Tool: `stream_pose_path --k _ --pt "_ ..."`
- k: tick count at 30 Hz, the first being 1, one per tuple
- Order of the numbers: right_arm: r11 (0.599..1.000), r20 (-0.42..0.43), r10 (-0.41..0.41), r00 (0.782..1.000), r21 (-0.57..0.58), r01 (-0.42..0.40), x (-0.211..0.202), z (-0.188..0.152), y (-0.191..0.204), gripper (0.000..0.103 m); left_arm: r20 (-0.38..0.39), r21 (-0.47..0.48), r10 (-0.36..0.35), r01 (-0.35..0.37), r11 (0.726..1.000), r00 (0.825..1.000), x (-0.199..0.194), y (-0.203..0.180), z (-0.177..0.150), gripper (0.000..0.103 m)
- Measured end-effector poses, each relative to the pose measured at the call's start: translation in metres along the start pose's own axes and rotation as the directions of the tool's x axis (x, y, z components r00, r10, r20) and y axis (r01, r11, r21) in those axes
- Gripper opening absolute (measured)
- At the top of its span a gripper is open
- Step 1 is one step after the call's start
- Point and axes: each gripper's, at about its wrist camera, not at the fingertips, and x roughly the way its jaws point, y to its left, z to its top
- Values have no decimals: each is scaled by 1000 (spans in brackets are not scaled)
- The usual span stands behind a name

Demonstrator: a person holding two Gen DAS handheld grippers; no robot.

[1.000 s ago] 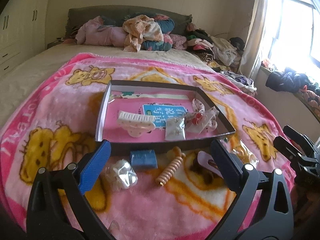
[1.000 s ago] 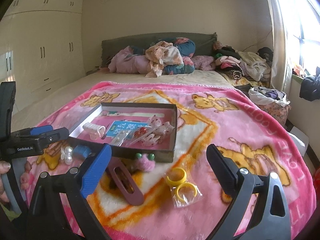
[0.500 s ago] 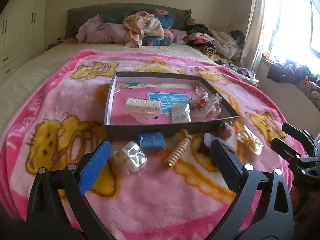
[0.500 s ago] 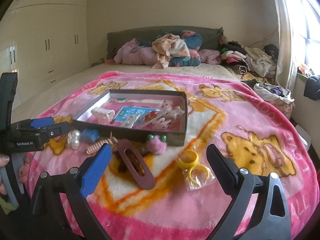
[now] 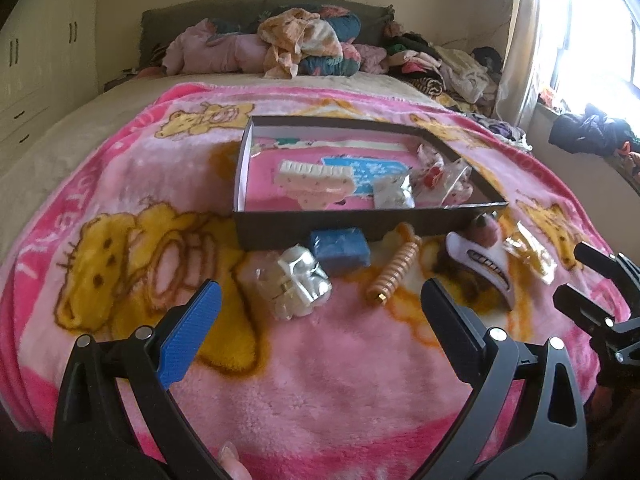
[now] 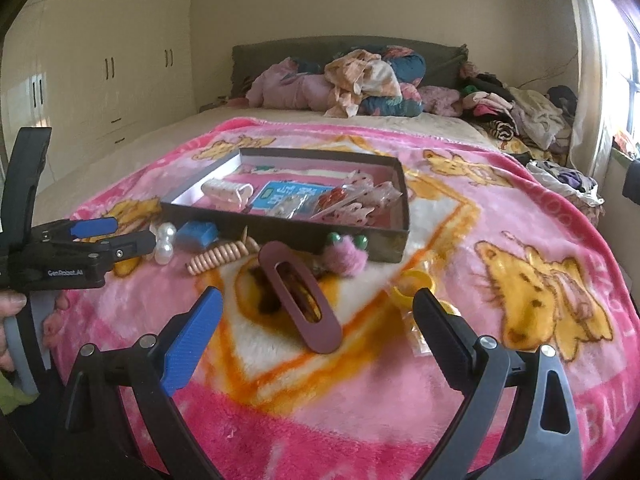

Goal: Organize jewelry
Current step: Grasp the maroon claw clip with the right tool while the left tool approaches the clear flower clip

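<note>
Both views nearer tray (image 5: 352,232); only right shows yellow rings (image 6: 412,286).

A bed (image 6: 132,148) fills the room, spread with a pink fleece blanket (image 6: 500,216) printed with yellow bears, and at its far end a dark grey headboard (image 6: 280,50) stands against a plain cream wall (image 6: 360,0). Crumpled clothes (image 6: 360,80) are heaped along the headboard and spill down the far right side. Cream built-in wardrobes (image 6: 108,60) with dark handles line the left wall, while a bright window (image 5: 588,32) with a pale curtain (image 5: 520,40) on the right lets in strong daylight.
</note>
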Motion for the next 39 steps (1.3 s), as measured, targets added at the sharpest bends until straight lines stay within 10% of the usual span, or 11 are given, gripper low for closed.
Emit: stream_pose_path --k 23,32,39 --pt "999 -183 38 982 23 -34 80 -2 -13 92 -11 -54 -22 22 998 1000 35 33 -5 91" --pt "999 -205 40 978 -2 -42 93 4 -3 51 -24 -68 -43 42 997 999 44 35 -1 90" --pt "998 -200 57 978 0 -58 90 2 5 27 -20 -47 -75 74 996 997 44 31 0 57"
